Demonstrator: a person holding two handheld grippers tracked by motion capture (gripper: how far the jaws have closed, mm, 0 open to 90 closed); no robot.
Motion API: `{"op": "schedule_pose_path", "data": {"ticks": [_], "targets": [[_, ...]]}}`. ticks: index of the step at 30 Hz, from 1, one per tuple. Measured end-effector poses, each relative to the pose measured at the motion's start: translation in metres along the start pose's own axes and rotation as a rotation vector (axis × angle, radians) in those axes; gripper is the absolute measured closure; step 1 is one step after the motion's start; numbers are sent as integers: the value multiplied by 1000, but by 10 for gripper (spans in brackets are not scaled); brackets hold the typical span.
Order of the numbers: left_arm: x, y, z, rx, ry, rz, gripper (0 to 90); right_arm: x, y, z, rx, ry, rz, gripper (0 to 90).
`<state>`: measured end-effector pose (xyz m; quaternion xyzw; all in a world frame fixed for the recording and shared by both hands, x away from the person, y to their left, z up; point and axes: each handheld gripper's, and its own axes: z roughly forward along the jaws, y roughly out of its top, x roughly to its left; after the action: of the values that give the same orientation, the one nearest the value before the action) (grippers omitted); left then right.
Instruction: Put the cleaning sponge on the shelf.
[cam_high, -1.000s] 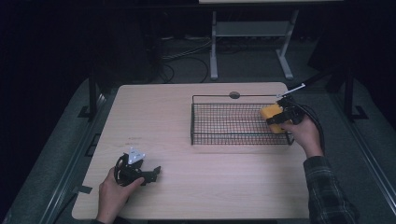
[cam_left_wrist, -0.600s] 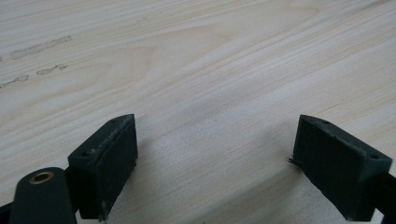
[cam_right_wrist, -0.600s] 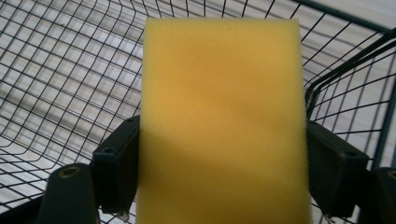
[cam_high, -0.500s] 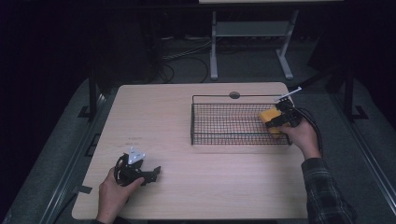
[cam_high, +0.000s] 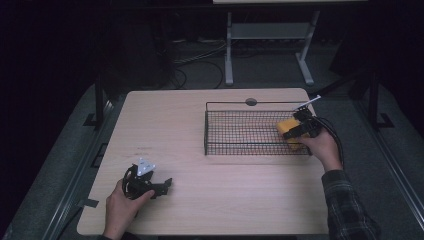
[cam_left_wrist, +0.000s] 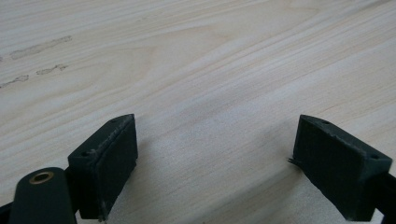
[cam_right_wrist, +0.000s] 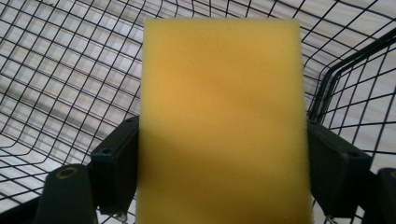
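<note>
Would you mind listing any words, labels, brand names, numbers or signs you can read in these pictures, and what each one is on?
None: no readable text, label, number or sign appears.
The yellow sponge shows a plain face.
The wire basket, the wooden table and both hand-held grippers, left and right, carry no visible marking.
Faint smudges on the table in the left gripper view are not letters.

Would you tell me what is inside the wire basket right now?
The wire basket holds a yellow sponge at its right end, clamped in the right hand-held gripper. The basket floor under the sponge is covered.
</note>
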<state>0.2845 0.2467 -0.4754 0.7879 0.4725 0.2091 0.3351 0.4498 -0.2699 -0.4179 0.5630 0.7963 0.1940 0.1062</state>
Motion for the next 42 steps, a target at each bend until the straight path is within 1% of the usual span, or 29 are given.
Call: {"op": "schedule_pose_path", "data": {"ticks": [5, 13, 19, 22, 23, 24, 27, 28, 29, 30, 32, 35, 36, 39, 42], "targets": [[0, 0, 0, 0, -1, -1, 129, 0, 0, 0, 2, 0, -1, 211], [0, 0, 0, 0, -1, 0, 129, 0, 0, -1, -6, 1, -4, 179], [0, 0, 0, 0, -1, -1, 129, 2, -1, -11, -33, 8, -7, 178], [0, 0, 0, 0, 0, 0, 129, 3, -3, -21, -56, 12, -15, 176], [0, 0, 0, 0, 0, 0, 129, 3, -3, -21, -56, 12, -15, 176], [0, 0, 0, 1, 0, 1, 129, 4, -5, -27, -73, 16, -19, 173], [0, 0, 0, 0, 0, 0, 129, 4, -6, -31, -86, 18, -24, 172], [0, 0, 0, 1, 0, 1, 129, 5, -8, -37, -102, 20, -25, 172], [0, 0, 0, 1, 0, 1, 129, 5, -8, -37, -102, 20, -25, 172], [0, 0, 0, 1, 0, 0, 129, 7, -10, -42, -117, 26, -31, 171], [0, 0, 0, 0, 0, -1, 129, 8, -12, -45, -122, 28, -31, 171], [0, 0, 0, 0, -1, -1, 129, 11, -17, -53, -139, 35, -39, 165], [0, 0, 0, 0, 0, 0, 129, 13, -22, -58, -152, 38, -46, 165], [0, 0, 0, 1, 0, 0, 129, 15, -27, -63, -166, 48, -48, 165], [0, 0, 0, 1, 0, 0, 129, 19, -38, -71, -189, 56, -67, 165]]}}
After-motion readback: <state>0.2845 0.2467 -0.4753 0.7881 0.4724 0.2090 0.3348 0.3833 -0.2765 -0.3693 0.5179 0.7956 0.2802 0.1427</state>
